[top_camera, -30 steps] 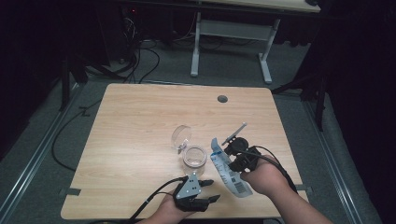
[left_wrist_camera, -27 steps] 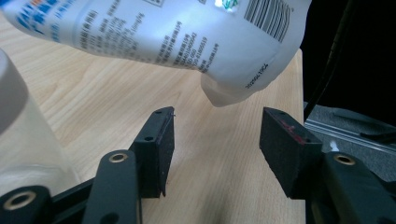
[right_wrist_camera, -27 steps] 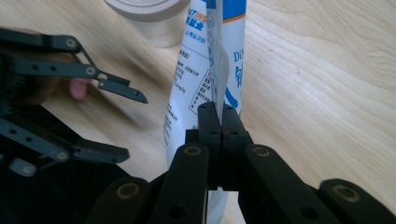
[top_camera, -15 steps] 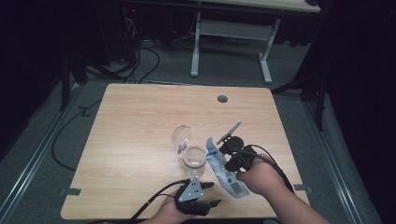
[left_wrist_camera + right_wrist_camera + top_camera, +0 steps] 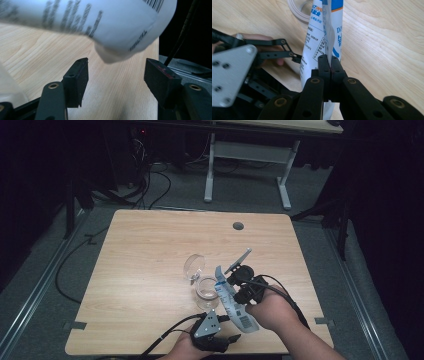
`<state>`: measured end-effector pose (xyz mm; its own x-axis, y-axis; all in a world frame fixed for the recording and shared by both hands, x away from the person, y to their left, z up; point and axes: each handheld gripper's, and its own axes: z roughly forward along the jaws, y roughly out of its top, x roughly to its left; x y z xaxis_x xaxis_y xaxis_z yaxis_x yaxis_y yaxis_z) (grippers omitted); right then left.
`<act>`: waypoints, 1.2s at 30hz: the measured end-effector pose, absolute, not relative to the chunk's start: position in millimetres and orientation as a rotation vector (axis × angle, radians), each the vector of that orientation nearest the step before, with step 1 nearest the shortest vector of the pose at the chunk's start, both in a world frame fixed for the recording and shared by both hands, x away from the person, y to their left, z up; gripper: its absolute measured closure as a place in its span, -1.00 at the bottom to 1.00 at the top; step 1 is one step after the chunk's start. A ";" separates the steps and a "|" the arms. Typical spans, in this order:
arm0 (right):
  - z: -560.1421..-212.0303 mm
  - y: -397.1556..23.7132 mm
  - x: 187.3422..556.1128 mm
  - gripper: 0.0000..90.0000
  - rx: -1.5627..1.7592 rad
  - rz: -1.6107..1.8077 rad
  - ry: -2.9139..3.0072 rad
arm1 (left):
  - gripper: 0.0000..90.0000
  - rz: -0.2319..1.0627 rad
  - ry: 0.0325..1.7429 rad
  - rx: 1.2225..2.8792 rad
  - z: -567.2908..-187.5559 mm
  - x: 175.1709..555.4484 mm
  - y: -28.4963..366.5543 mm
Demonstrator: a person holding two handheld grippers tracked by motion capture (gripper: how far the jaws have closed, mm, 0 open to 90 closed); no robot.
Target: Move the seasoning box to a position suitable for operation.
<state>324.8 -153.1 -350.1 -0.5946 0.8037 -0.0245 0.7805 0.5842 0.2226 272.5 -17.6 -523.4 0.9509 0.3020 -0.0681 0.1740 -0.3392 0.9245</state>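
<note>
Wooden table: right tool pinches the pouch; left tool, jaws just widened, empty beneath it. Tilt the pouch steadily over the glass ahead.

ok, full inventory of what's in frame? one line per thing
bag: 1, white with blue print and a barcode, over the table's near edge, clamped in the right tool
glass: 1, clear, upright, mid-table beside the bag
lid: 1, clear, round, tilted, just behind the glass
table: 1, light wood, grommet hole near its far edge
desk frame: 1, white, on the floor behind
left tool: 1, black, near edge, jaws just opened, nothing gripped
right tool: 1, black, shut on the bag
</note>
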 end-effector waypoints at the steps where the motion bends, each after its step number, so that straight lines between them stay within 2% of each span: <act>1: -350.1 -153.1 324.8 1.00 1.349 0.286 2.686 | -0.21 0.136 0.344 1.927 -523.4 272.5 -17.6; 13: -356.0 -143.7 323.8 1.00 1.345 0.311 2.711 | -0.06 0.157 0.365 1.951 -523.4 272.3 -25.0; 17: -356.2 -145.3 322.8 1.00 1.338 0.318 2.711 | 0.10 0.185 0.367 1.952 -522.8 270.5 -24.3; 18: -356.1 -145.6 322.5 1.00 1.345 0.311 2.711 | 0.24 0.195 0.374 1.951 -522.5 270.0 -24.0; 36: -341.6 -150.8 322.2 1.00 1.336 0.388 2.661 | 0.40 0.236 0.372 1.931 -502.4 268.3 -23.1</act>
<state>322.2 -150.8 -341.6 -0.5963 0.8027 -0.0078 0.7671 0.5726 0.2894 268.3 -23.1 -502.4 0.9308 0.3653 -0.0103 0.1470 -0.3486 0.9257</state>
